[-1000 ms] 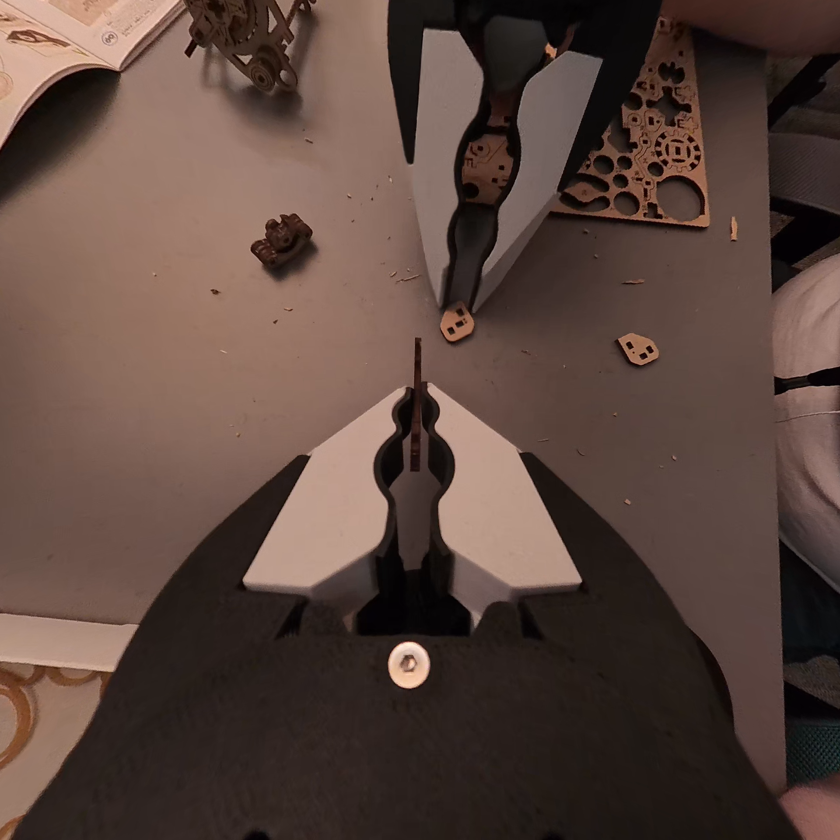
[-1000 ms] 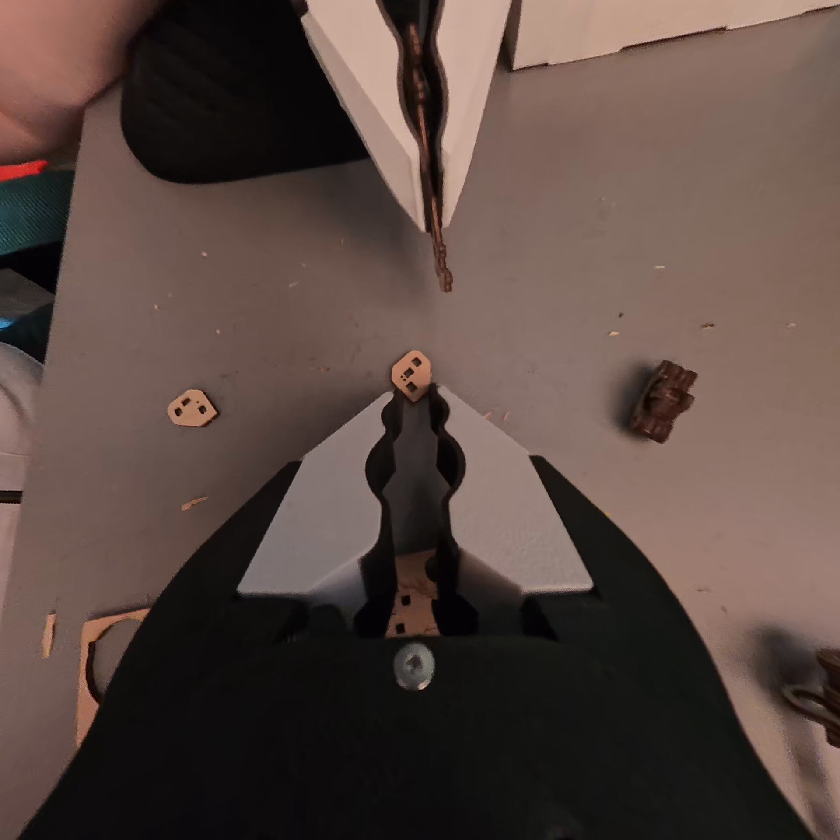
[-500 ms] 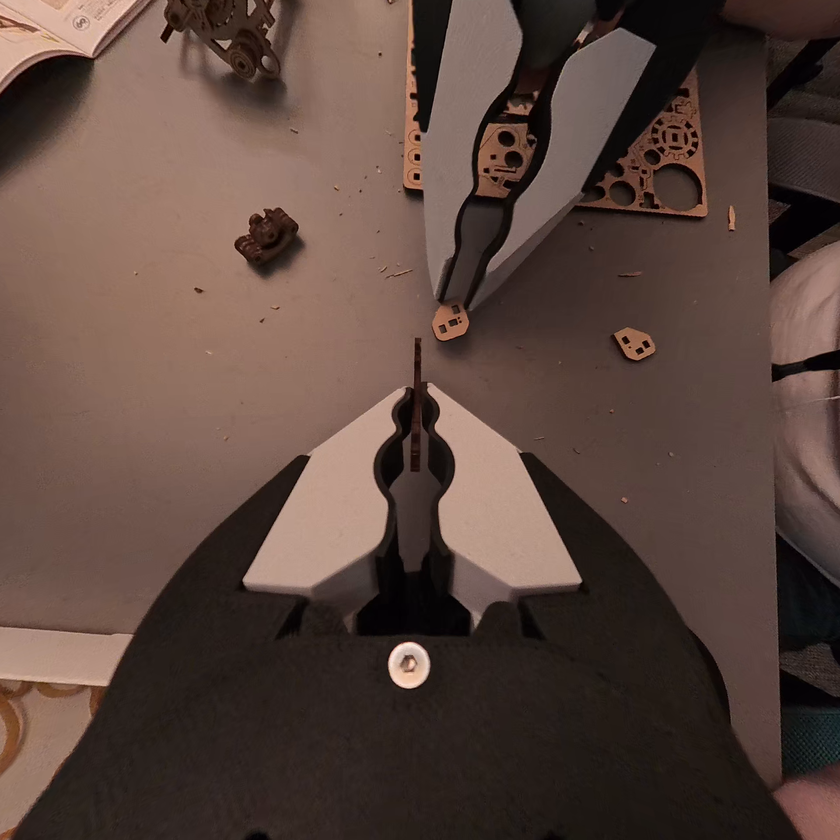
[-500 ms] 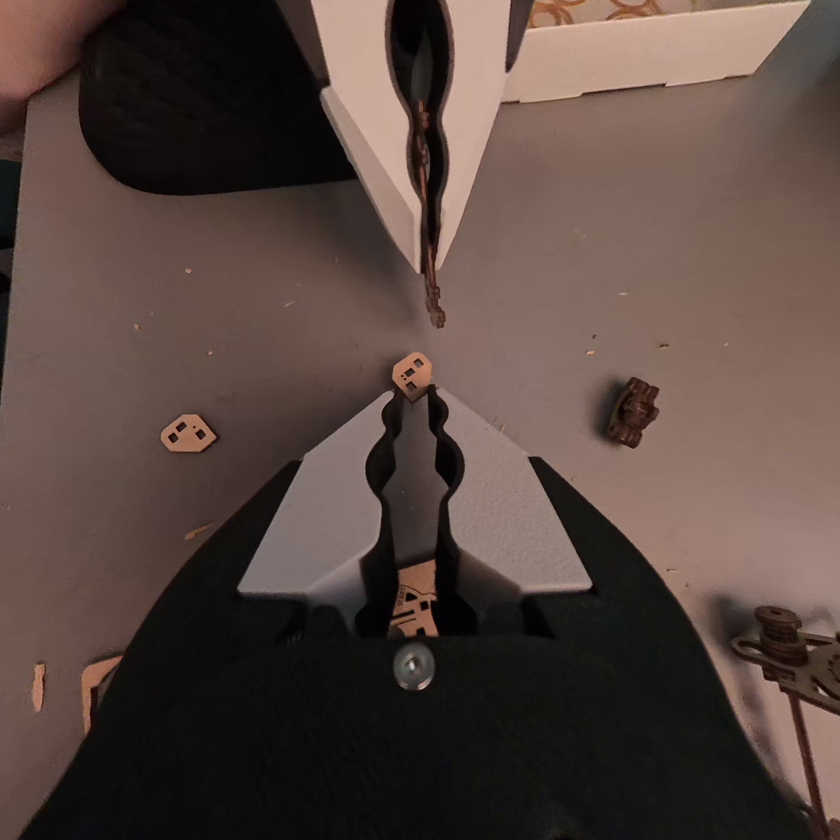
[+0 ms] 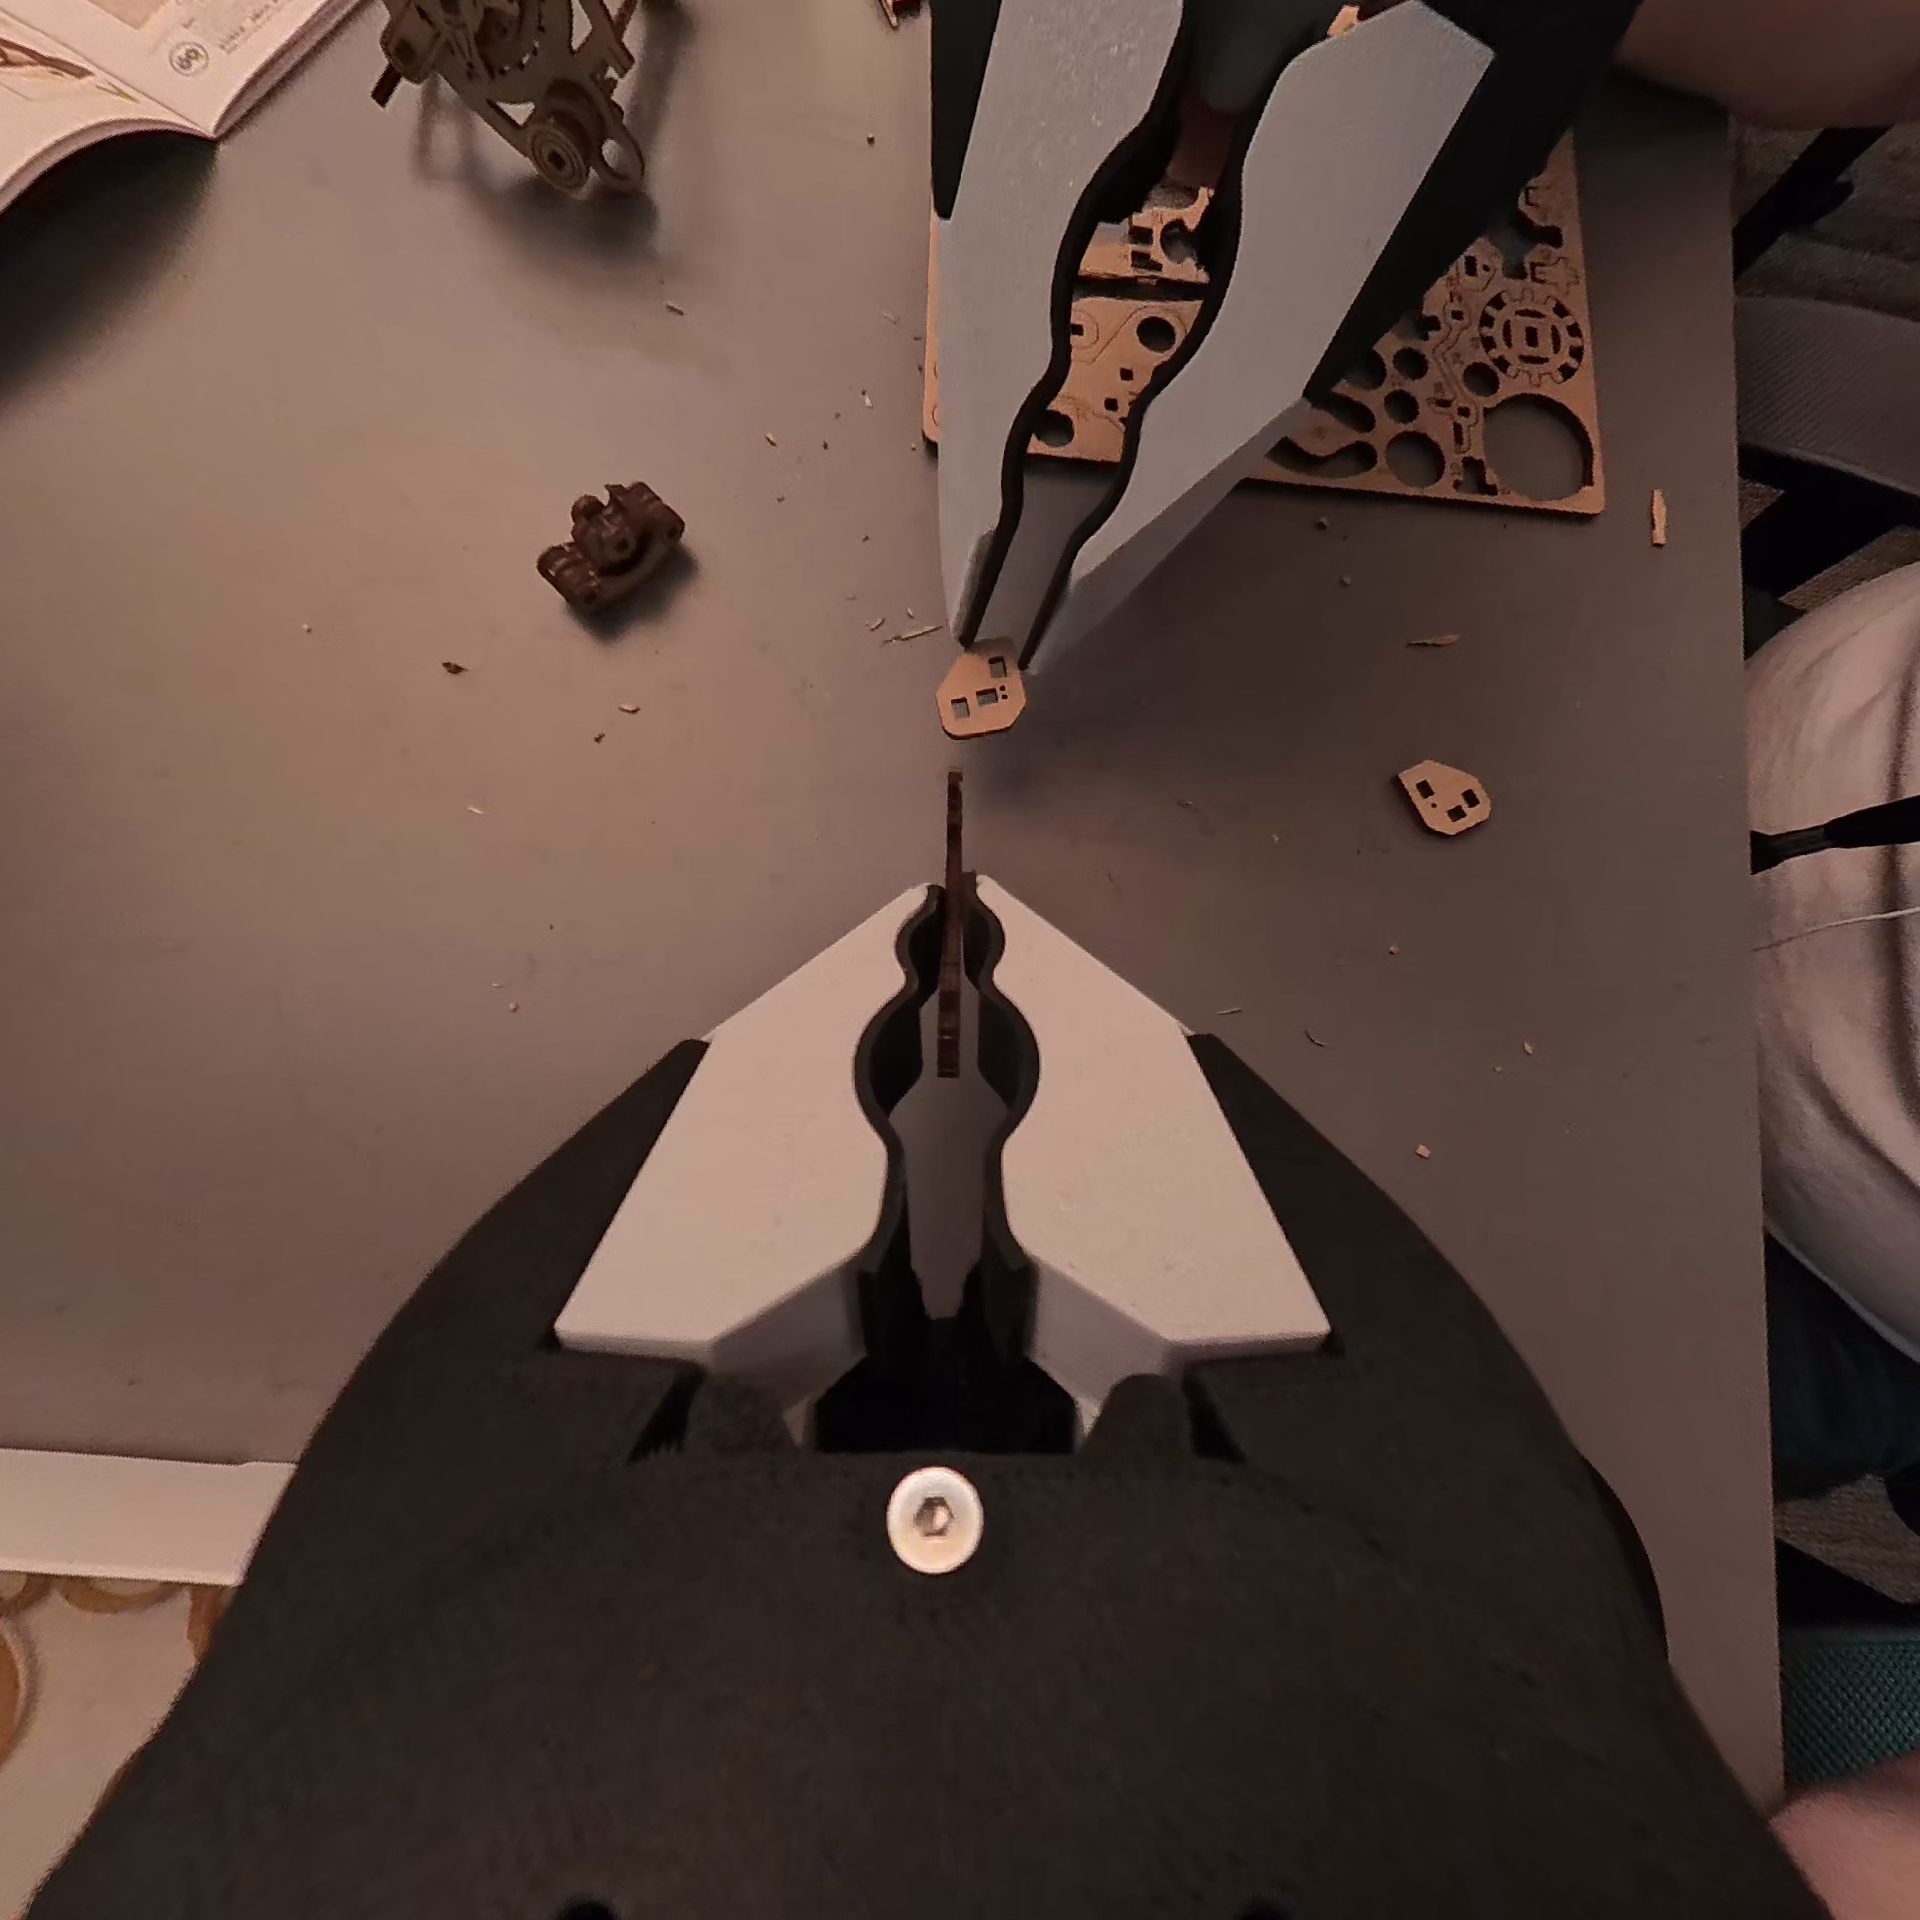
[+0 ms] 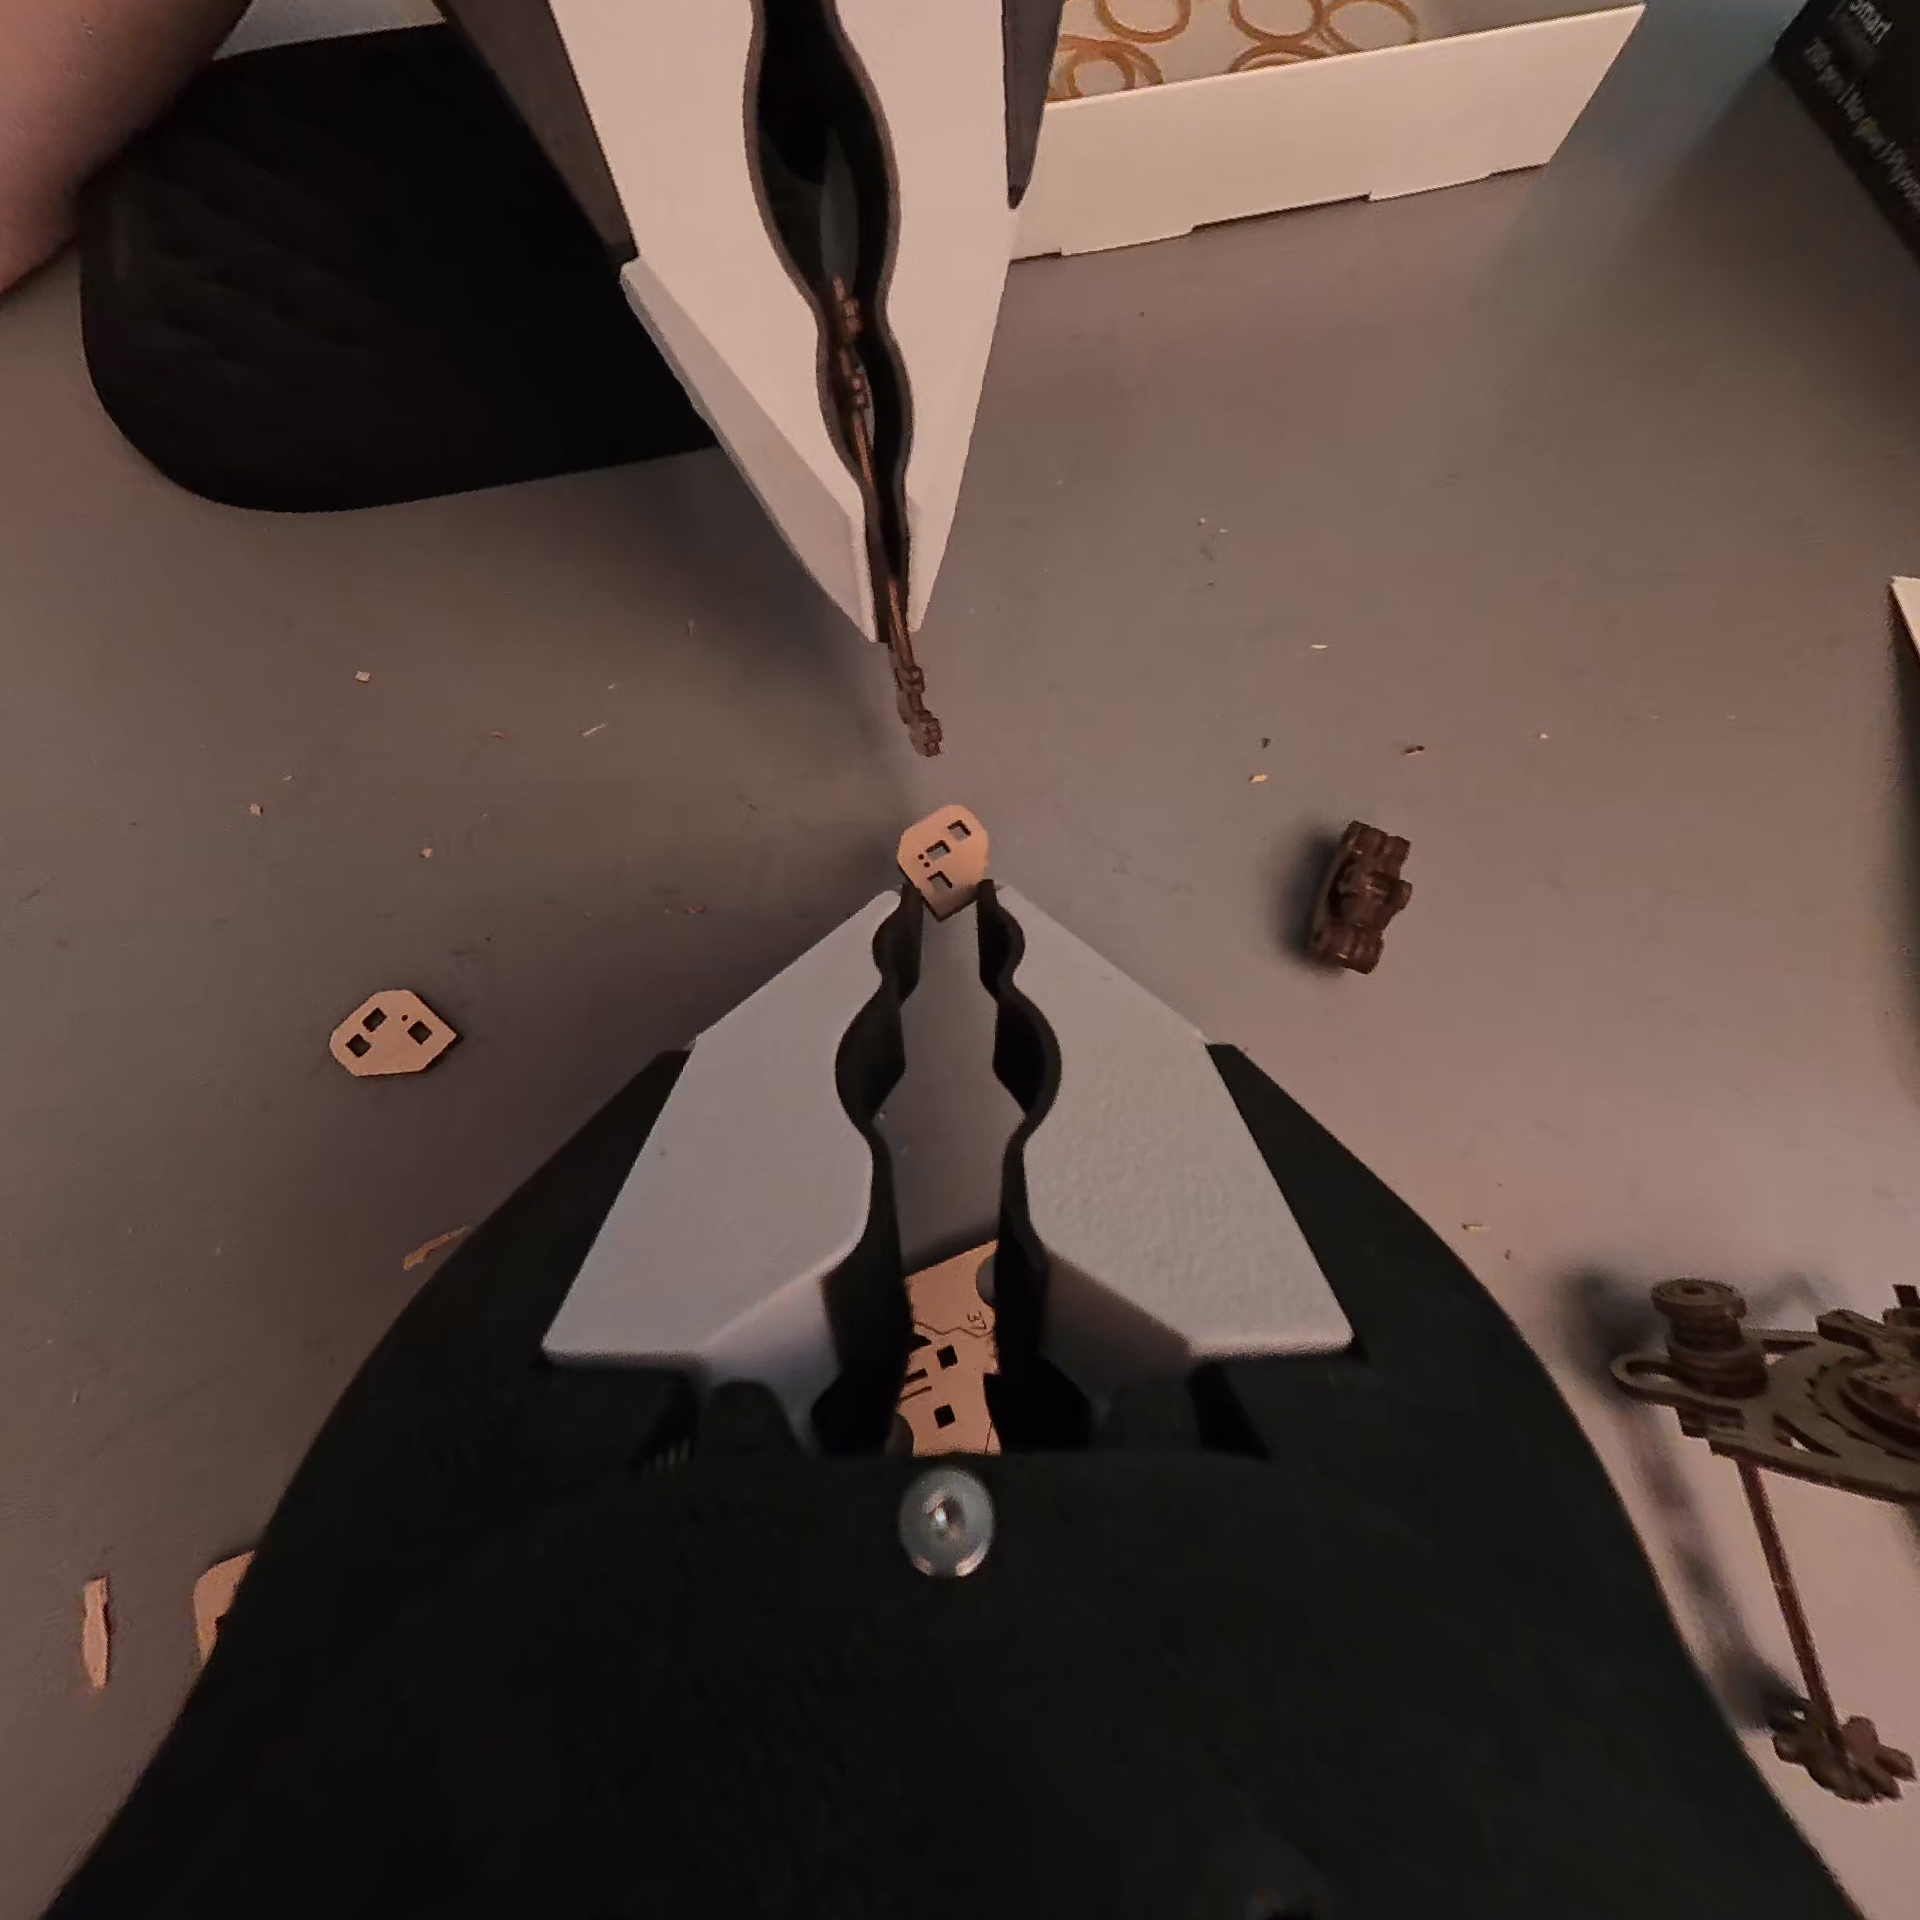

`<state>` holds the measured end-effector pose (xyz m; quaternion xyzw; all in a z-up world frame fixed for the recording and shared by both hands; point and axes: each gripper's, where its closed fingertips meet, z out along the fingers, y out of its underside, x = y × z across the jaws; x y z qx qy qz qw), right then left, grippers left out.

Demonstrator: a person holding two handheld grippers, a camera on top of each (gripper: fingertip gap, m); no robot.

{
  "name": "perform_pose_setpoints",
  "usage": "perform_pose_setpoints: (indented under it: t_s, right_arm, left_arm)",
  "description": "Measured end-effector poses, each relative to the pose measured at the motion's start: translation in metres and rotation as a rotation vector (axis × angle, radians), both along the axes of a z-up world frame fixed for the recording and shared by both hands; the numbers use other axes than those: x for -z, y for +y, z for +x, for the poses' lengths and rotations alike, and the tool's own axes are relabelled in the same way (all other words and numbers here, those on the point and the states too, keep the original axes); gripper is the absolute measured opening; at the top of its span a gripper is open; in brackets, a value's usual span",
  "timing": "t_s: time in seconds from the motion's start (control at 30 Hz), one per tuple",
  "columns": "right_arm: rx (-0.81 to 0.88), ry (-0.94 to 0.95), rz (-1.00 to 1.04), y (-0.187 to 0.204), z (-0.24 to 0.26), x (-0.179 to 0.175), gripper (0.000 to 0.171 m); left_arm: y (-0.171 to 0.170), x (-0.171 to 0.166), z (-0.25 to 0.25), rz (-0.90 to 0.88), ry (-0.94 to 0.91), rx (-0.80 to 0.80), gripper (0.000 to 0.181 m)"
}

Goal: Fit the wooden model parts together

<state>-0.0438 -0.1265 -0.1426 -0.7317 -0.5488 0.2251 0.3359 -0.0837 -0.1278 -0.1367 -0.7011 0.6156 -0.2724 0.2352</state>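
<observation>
Hobby desk; grey table (booklet, shavings).

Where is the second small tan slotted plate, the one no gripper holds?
The loose tan plate lies flat on the grey table, right of the plate held by the right gripper in the left wrist view, nearer the table's right edge.

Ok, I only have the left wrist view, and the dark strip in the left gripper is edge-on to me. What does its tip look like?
Observer: From the right wrist view, the dark strip ends in small stepped notches, poking out past the left gripper.
Operator: Does the part-built model have anything I can't see?
Observer: Yes, a thin rod runs from it to a small toothed piece.
Operator: Anything else behind me?
Observer: A dark box sits at the far corner of the table.
</observation>
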Motion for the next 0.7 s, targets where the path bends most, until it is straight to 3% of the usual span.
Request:
perform_pose_setpoints:
  t_s: [0.37,0.7]
  right_arm:
    - [0.009,-0.005,-0.002,0.002,0.002,0.000,0.009]
    - [0.033,0.160,0.096,0.010,0.000,-0.037,0.009]
  left_arm:
    - [0.002,-0.005,0.000,-0.005,-0.026,-0.009,0.001]
    - [0.001,-0.016,0.006,-0.015,-0.096,-0.004,0.001]
